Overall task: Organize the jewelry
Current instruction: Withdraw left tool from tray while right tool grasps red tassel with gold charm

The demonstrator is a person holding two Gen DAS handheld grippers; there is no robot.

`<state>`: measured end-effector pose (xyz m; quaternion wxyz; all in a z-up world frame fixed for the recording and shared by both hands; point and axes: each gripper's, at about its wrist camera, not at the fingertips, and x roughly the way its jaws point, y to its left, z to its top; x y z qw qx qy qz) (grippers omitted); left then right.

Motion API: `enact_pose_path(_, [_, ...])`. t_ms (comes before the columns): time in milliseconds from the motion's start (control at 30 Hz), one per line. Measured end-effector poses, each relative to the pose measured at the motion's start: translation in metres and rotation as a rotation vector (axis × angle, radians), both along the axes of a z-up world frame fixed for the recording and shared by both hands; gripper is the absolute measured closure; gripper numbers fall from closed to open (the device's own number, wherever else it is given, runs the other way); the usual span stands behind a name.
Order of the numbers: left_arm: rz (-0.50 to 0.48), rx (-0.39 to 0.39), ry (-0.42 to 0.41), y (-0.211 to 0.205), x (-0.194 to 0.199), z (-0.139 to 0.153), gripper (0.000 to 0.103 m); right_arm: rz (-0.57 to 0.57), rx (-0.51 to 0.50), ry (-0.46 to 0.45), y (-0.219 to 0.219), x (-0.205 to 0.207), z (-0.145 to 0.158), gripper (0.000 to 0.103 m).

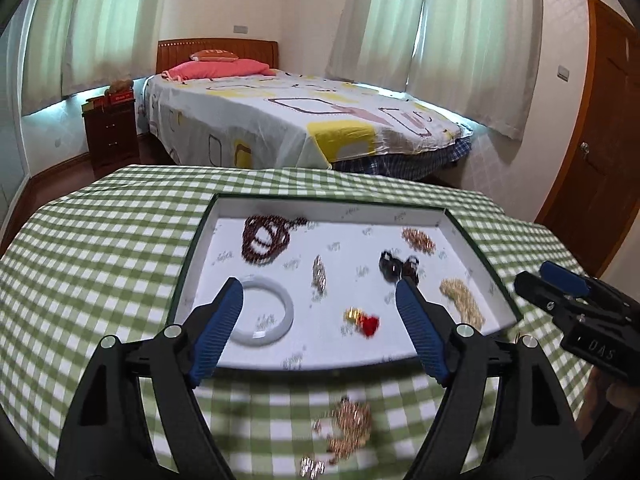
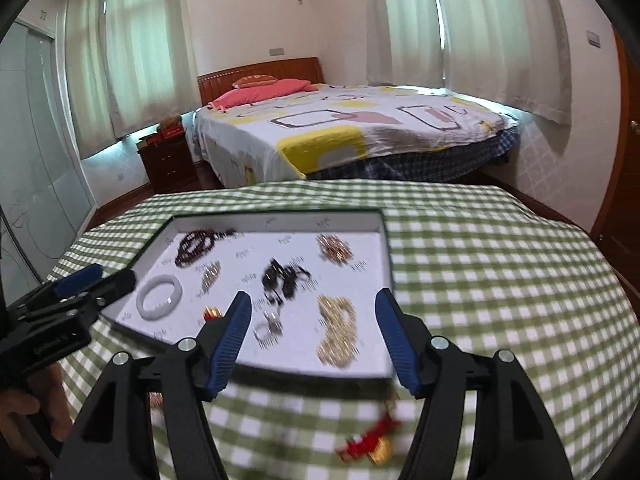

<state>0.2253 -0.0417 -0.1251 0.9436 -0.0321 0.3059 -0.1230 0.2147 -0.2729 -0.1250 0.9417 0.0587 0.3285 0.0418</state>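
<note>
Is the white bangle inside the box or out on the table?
Inside. The white bangle lies flat on the white floor of the open box, near its front left corner, within the box's walls.

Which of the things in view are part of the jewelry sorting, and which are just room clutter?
Job:
tray
white bangle
dark bead strand
gold chain on the cloth
red-and-gold charm on the cloth

Lying about:
bed
nightstand
curtains
door
</note>
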Motion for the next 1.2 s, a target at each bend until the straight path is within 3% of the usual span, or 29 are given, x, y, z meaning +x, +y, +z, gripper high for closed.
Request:
enact_pose_path(333, [0.002,0.05,0.057,0.002,-0.039,-0.032,0.026,-0.045,-0.015,0.098,-0.01,-0.03,-0.04,0.04])
enact_pose_path(700, [0.006,0.06,0.094,0.003,-0.045,-0.046,0.026,-0.056,-0.008,0.178,-0.014,-0.028,-0.063,0.045])
enact_pose_path(900, [0.005,0.067,0.102,0.0,-0.043,-0.047,0.026,-0.054,0.003,0.202,-0.016,-0.024,-0.067,0.055])
enact_pose_path(1000, [0.002,0.068,0.113,-0.001,-0.043,-0.049,0.026,-0.043,0.002,0.218,-0.017,-0.021,-0.069,0.067])
enact_pose_path(1100, [0.0,0.068,0.118,-0.002,-0.042,-0.05,0.026,-0.032,0.005,0.229,-0.016,-0.018,-0.071,0.089])
enact_pose_path(1200, [-0.004,0.067,0.132,-0.004,-0.042,-0.051,0.026,-0.025,0.007,0.23,-0.014,-0.019,-0.071,0.091])
